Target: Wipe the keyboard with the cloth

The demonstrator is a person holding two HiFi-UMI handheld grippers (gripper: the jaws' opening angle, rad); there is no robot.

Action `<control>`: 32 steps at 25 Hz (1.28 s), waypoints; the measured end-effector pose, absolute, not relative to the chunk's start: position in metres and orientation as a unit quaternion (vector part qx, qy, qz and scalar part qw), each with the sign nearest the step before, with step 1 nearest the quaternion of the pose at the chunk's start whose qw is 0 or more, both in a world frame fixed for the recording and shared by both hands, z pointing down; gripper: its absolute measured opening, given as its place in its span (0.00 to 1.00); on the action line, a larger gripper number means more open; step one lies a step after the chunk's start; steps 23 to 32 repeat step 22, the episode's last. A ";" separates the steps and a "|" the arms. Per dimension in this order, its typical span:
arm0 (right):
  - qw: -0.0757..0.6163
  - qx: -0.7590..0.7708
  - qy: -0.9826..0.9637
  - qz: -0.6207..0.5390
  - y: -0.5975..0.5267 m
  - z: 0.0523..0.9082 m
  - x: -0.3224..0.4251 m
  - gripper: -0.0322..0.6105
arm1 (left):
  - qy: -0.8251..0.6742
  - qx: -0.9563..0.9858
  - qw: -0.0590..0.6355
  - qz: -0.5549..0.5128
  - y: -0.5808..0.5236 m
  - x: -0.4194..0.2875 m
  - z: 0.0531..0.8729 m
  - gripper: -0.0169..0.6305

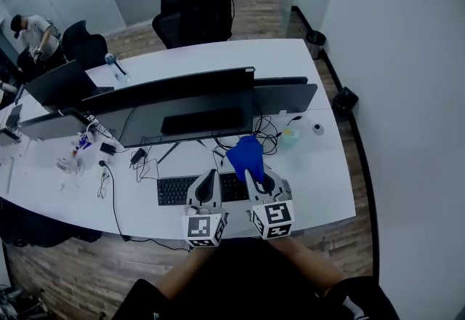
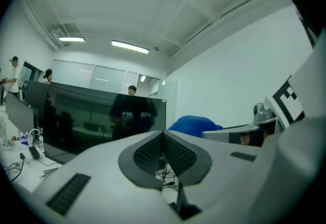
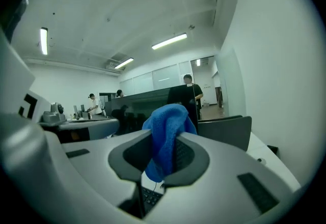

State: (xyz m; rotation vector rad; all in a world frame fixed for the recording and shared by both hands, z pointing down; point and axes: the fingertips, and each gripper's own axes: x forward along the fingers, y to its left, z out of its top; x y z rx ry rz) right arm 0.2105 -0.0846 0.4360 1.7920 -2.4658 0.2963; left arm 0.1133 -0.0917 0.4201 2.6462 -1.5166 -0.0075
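A black keyboard [image 1: 173,190] lies on the white desk [image 1: 312,188] in front of a dark monitor [image 1: 189,111]. My right gripper [image 1: 256,179] is shut on a blue cloth [image 1: 245,156], which bunches above its jaws over the keyboard's right end. The right gripper view shows the blue cloth [image 3: 165,139] pinched between the dark pads, with keyboard keys [image 3: 149,196] just visible below. My left gripper [image 1: 207,182] hovers over the keyboard beside the right one. Its jaws meet with nothing between them in the left gripper view [image 2: 164,154], where the cloth [image 2: 196,123] shows at the right.
Cables [image 1: 267,129] tangle behind the keyboard. A pale green cup [image 1: 289,138] and a small round object [image 1: 318,129] sit at the right. Chargers and a small fan [image 1: 69,164] lie at the left. People and office chairs [image 1: 190,17] are beyond the desk.
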 end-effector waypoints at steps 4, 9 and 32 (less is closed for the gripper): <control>0.028 0.591 -0.801 0.087 -0.084 0.426 0.201 0.16 | -0.506 0.862 0.029 -0.012 -0.092 0.110 0.404 0.04; 0.029 0.590 -0.801 0.094 -0.078 0.427 0.200 0.16 | -0.512 0.858 0.020 -0.013 -0.083 0.104 0.400 0.04; 0.009 0.598 -0.799 0.055 -0.066 0.412 0.201 0.16 | -0.518 0.855 0.011 -0.014 -0.071 0.100 0.399 0.04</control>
